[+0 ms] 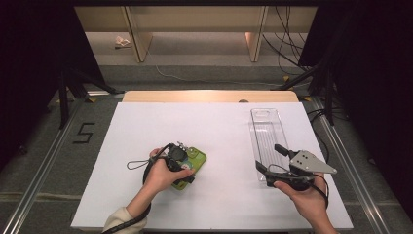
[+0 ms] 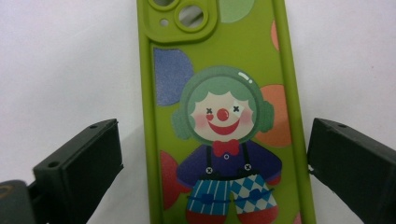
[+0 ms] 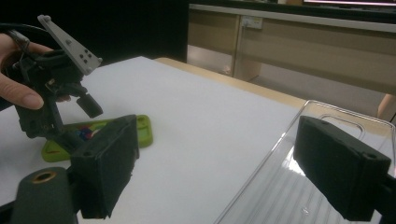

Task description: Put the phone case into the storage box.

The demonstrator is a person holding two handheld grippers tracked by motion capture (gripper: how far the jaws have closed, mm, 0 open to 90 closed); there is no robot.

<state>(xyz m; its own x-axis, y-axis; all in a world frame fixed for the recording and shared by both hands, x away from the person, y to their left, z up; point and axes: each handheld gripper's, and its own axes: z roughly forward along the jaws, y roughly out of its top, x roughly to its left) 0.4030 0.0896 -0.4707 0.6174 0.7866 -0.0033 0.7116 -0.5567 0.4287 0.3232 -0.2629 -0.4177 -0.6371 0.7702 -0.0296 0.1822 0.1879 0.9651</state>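
A green phone case point(image 2: 224, 60) printed with a clown lies flat on the white board point(image 1: 160, 126). My left gripper point(image 2: 213, 128) points down over it, jaws open on either side of the case's long edges; the right jaw is very close to the edge. From above, the left gripper point(image 1: 181, 160) covers part of the case point(image 1: 198, 157). My right gripper point(image 1: 271, 159) is open and holds nothing, hovering at the near end of a clear plastic tray point(image 1: 265, 113). In the right gripper view its own jaws point(image 3: 219, 154) frame the tray point(image 3: 327, 106), the case point(image 3: 140, 133) and the left gripper point(image 3: 70, 112).
A thin black cord loop point(image 1: 136, 165) lies on the board left of my left hand. The wooden table edge point(image 1: 209, 96) runs along the back. Stand legs point(image 1: 73, 87) and floor cables point(image 1: 287, 48) flank the table, with shelving behind.
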